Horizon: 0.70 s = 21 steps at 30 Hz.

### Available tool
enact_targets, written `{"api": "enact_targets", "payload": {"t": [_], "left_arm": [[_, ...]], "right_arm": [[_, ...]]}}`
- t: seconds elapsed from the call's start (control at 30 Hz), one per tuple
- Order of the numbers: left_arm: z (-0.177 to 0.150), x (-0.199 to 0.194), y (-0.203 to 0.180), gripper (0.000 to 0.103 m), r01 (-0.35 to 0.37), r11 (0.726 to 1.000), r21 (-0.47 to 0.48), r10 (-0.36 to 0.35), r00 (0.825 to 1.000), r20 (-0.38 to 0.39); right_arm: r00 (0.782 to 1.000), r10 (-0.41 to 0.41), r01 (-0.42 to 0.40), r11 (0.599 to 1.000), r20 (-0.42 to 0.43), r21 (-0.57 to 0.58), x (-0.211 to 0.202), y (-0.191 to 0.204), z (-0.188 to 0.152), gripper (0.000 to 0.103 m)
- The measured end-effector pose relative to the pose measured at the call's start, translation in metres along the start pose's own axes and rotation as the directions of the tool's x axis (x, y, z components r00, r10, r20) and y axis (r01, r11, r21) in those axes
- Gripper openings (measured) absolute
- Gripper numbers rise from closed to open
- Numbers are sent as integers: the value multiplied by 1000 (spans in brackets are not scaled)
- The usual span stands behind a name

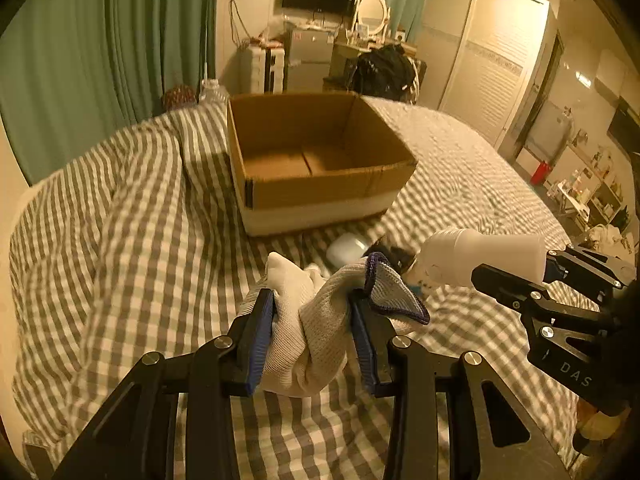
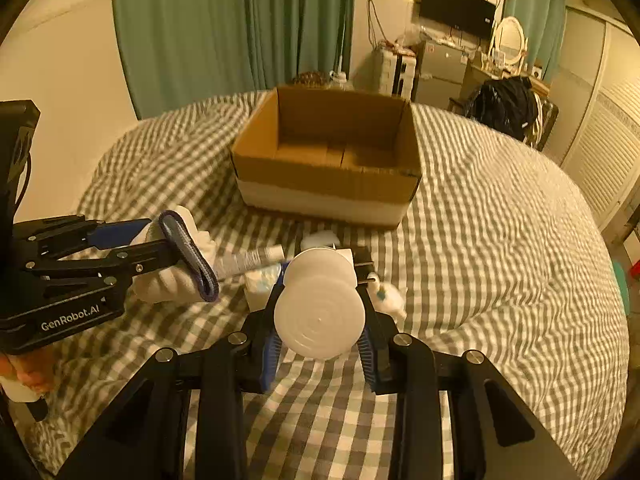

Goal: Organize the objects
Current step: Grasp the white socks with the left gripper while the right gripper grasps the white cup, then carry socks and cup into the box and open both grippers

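Note:
My left gripper (image 1: 314,312) is shut on a white knitted glove with a dark blue cuff (image 1: 320,320), held just above the checked bed cover; it also shows in the right wrist view (image 2: 180,264). My right gripper (image 2: 320,320) is shut on a white plastic bottle (image 2: 320,320), seen bottom-on, which also shows in the left wrist view (image 1: 480,256). An open, empty cardboard box (image 1: 316,152) stands on the bed ahead of both grippers (image 2: 328,160). A tube (image 2: 248,260), a white packet (image 2: 260,284) and other small white items lie on the cover between the grippers and the box.
The bed with its grey-and-white checked cover (image 2: 500,260) fills both views, bunched up on the left (image 1: 120,200). Green curtains (image 1: 100,40), a TV, a small fridge, a mirror and a chair with a black bag (image 2: 508,104) stand behind the bed.

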<state>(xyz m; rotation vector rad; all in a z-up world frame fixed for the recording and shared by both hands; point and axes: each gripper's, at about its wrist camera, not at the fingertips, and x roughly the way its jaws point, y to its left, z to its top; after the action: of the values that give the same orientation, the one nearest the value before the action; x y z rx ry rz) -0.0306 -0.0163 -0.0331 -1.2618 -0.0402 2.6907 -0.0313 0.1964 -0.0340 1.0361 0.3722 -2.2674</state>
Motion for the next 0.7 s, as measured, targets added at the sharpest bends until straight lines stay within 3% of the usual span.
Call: {"api": "enact_targets", "payload": {"t": [0.33,0.7], "left_arm": [[43,-14,-10,38,0,1000,21,-2,997,81],[109,8,1,38,-17,1000,-1,17,993,120]], "right_arm": [[995,-10,11,1000,98,-12,-31,-4,34,32],[990,-1,2,1000,143,-9,-14,-19,86,32]]}}
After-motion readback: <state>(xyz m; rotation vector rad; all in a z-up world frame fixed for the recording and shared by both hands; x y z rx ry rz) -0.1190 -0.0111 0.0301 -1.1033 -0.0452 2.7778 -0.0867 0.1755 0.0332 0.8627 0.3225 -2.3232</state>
